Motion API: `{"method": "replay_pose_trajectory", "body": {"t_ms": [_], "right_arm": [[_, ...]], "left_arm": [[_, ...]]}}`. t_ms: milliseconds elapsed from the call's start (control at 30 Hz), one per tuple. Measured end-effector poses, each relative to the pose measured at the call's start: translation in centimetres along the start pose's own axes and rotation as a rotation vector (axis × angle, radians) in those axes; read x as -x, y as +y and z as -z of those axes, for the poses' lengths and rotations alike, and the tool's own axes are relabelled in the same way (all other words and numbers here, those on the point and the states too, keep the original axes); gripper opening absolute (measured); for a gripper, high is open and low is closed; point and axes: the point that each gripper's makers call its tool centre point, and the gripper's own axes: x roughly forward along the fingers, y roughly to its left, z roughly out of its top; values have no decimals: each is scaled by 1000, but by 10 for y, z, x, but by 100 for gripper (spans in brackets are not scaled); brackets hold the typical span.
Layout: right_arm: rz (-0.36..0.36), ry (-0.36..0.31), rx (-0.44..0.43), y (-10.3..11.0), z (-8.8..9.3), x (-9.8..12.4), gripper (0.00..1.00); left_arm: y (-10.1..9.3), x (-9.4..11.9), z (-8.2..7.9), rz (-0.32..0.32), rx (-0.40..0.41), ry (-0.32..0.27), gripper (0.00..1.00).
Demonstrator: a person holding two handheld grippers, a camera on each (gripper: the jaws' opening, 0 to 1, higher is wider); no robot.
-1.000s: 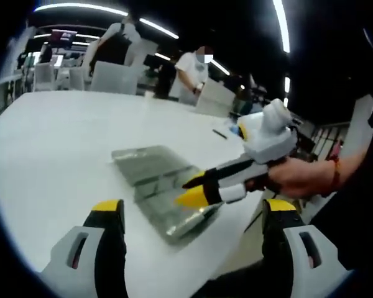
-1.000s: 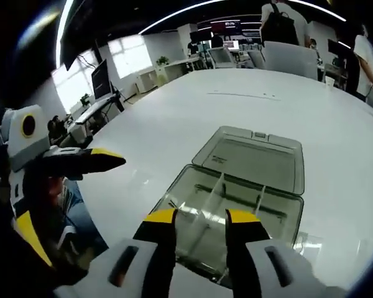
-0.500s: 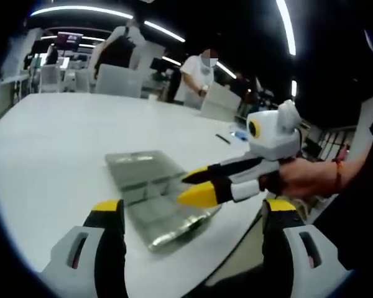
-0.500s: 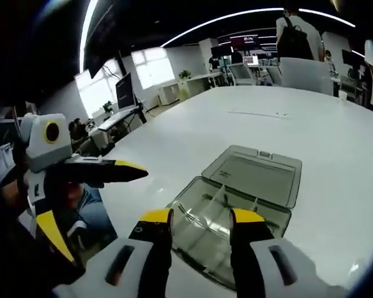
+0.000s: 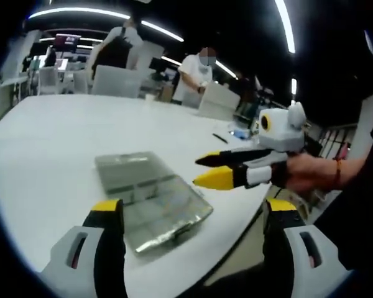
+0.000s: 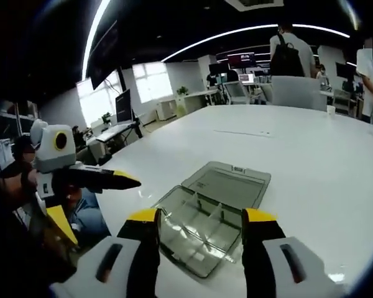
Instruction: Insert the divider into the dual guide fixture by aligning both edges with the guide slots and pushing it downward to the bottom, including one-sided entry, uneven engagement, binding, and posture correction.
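The clear dual guide fixture [image 6: 208, 220], dividers seated and lid open, lay on the white surface [image 6: 311, 155] just ahead of the right gripper [image 6: 202, 226], fingers wide and empty, the left gripper [image 5: 193, 214] likewise wide, farther off.

White table [image 6: 311, 161] with an open clear compartment box [image 6: 210, 214] on it.

My fixture [image 6: 205, 226] is clear, glossy smoked plastic on a smooth white table [image 6: 311, 161]; my grippers' shells look matt plastic
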Motion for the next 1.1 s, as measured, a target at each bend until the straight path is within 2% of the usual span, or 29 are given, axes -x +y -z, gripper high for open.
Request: {"method": "replay_pose_trajectory", "body": {"t_ms": [300, 633, 933, 1100], "right_arm": [[32, -2, 27, -19, 4, 28, 58], [83, -5, 35, -40, 12, 54, 63], [154, -2, -26, -63, 33, 72, 65], [205, 36, -30, -78, 47, 83, 66]], "left_arm": [[-12, -15, -4, 26, -12, 13, 91], [-22, -19, -5, 37, -24, 0, 92], [-29, -24, 5, 51, -53, 42, 93], [-32, -27, 7, 62, -38, 41, 94]]}}
